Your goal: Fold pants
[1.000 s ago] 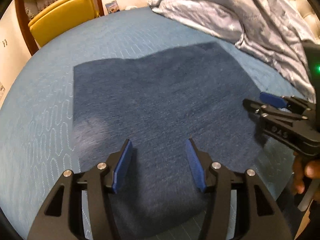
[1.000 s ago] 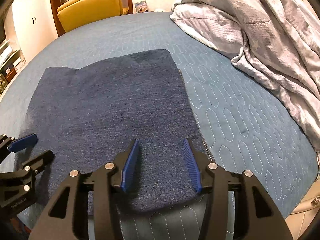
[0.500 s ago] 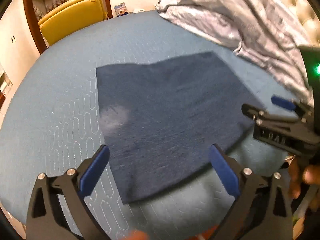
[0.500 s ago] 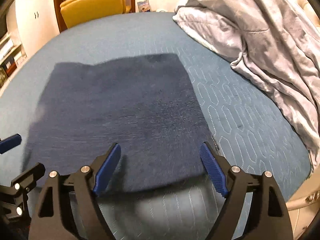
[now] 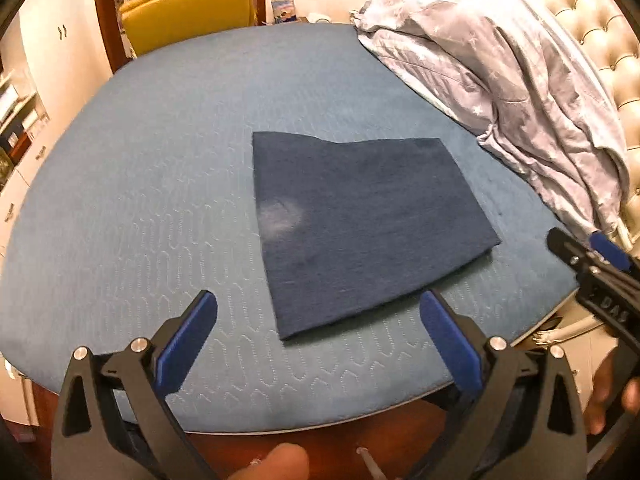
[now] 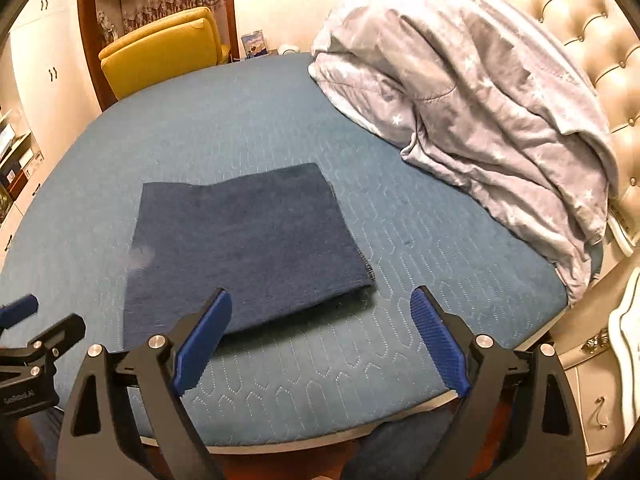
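The dark blue pants (image 5: pixel 360 224) lie folded into a flat rectangle on the blue quilted bed (image 5: pixel 160 200), with a pale worn patch near their left edge. My left gripper (image 5: pixel 318 304) hovers above the bed's near edge, open wide, nothing between its blue pads. In the right wrist view the pants (image 6: pixel 248 248) lie ahead and to the left. My right gripper (image 6: pixel 321 298) hangs over the near edge too; its jaws are opening and hold nothing. Each gripper shows at the edge of the other's view: the right gripper (image 5: pixel 592 252) and the left gripper (image 6: pixel 24 320).
A crumpled grey star-print duvet (image 5: pixel 520 92) is piled at the right against a tufted cream headboard (image 6: pixel 580 20). A yellow chair (image 5: pixel 188 8) stands beyond the bed's far side. A white nightstand (image 6: pixel 624 340) sits at the right. Cabinets line the left wall.
Both grippers opened wide, let go of the pants' near edge and rose back from the bed. The pants now lie flat and smaller in both views.
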The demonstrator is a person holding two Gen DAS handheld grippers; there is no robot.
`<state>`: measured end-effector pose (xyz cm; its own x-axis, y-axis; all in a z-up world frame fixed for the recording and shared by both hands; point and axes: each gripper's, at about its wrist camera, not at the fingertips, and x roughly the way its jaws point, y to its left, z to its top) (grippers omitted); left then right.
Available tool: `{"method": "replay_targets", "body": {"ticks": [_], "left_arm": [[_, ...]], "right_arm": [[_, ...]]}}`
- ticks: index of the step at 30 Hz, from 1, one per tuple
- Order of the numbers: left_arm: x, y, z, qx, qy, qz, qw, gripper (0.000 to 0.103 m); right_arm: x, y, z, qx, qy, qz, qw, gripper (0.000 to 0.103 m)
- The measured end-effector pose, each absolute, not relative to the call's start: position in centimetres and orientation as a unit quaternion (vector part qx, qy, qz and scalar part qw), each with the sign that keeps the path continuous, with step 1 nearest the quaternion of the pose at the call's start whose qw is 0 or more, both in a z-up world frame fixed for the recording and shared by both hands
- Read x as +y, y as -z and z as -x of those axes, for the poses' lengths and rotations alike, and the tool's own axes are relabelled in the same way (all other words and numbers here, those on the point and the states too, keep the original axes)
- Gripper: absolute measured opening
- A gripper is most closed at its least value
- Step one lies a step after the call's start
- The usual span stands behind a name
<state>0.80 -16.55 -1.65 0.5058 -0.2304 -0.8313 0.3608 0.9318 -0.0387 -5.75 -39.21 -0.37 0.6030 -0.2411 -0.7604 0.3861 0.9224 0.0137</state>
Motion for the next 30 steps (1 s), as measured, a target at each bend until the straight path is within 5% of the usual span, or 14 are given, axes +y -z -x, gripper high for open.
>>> {"method": "replay_targets", "body": {"ticks": [30], "left_arm": [[-18.2,0.9,0.3,0.444,0.202,-0.079,0.87,0.102]], "right_arm": [[-39.5,0.0,5.9,0.409,0.175,-0.087,0.891,0.088]]}}
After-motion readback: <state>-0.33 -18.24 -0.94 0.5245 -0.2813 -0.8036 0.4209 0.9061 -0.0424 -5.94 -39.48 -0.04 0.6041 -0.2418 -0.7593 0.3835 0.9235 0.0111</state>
